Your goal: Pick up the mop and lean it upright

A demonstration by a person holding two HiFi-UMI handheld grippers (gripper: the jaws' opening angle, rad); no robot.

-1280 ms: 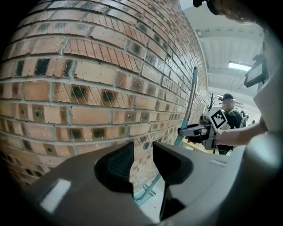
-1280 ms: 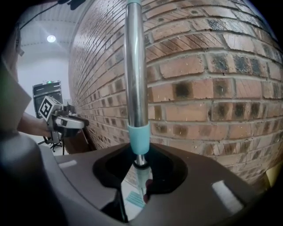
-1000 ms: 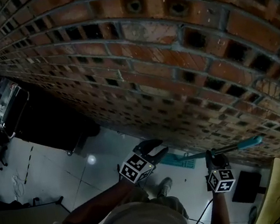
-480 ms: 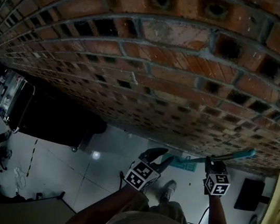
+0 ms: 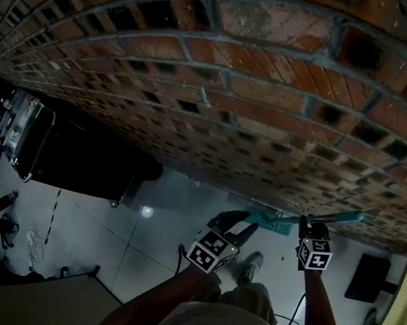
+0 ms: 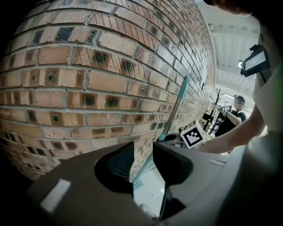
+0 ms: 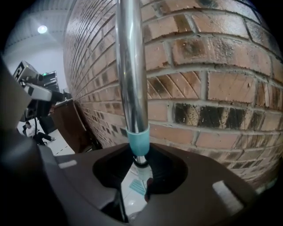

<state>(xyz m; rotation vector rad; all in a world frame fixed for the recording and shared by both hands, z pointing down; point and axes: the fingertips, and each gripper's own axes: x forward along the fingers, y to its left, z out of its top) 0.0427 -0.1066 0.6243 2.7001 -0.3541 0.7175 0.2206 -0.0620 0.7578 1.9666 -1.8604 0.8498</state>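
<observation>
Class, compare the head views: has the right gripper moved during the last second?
Yes. The right gripper, shut on the mop handle, has shifted up-left, away from the black mat on the floor, and looks smaller, so probably lower.

Brick wall (image 5: 257,111), pale tiled floor (image 5: 101,243), dark cabinet (image 5: 88,161)

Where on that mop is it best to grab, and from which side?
Probably the mop by its slim round pole, jaws across it, coming from the room side, since the wall stands close behind. The right gripper is shut there, just by the teal collar.
</observation>
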